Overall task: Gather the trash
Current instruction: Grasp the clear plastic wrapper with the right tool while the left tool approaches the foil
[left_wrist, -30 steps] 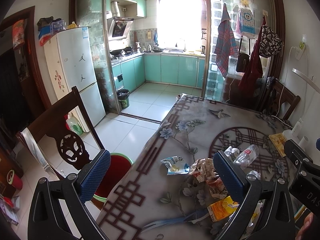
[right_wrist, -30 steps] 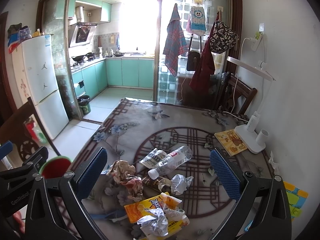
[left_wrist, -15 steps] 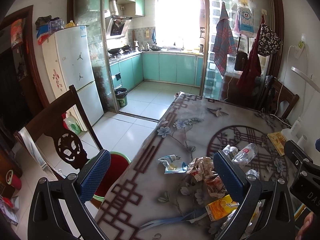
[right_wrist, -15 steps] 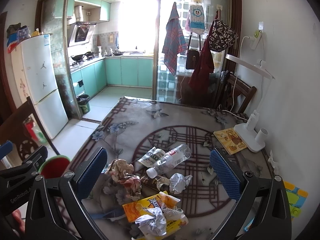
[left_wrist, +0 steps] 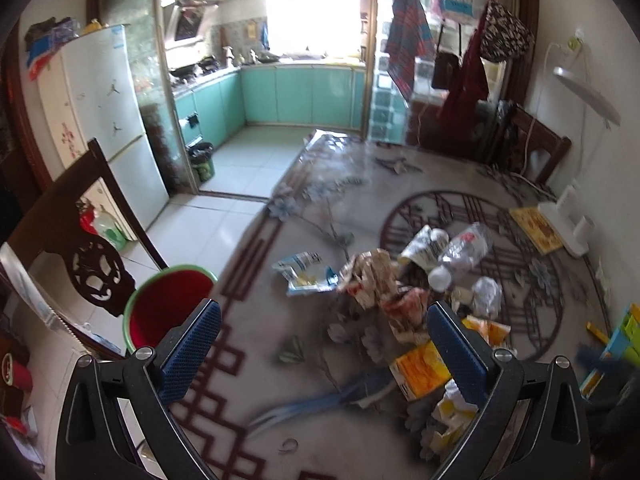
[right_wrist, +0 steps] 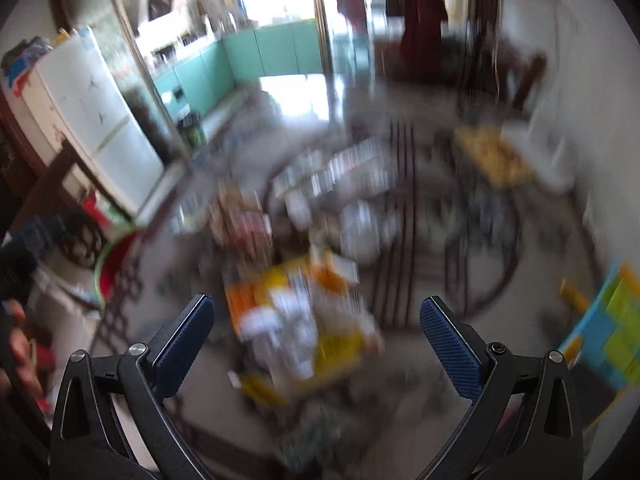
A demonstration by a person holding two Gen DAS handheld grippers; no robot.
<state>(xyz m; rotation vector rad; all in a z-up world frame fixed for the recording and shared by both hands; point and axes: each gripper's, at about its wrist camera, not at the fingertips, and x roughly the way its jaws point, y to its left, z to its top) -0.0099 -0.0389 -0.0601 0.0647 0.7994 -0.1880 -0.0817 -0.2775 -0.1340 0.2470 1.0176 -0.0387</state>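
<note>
Your left gripper [left_wrist: 320, 336] and right gripper [right_wrist: 316, 332] gape wide, empty; every wrapper [left_wrist: 306, 278] and bottle [left_wrist: 460, 252] lies uncollected right of the red bin [left_wrist: 168, 304].

The left wrist camera looks forward and down between two blue-padded fingers [left_wrist: 192, 344], from above the near edge of the patterned grey dining table [left_wrist: 320, 360]. The crumpled trash pile [left_wrist: 400, 292] lies at centre right, the teal kitchen cabinets [left_wrist: 304, 96] at the upper centre. The right wrist view is strongly blurred; it faces the same way, and shares the pile [right_wrist: 296, 312], table [right_wrist: 400, 368] and cabinets [right_wrist: 280, 48].
</note>
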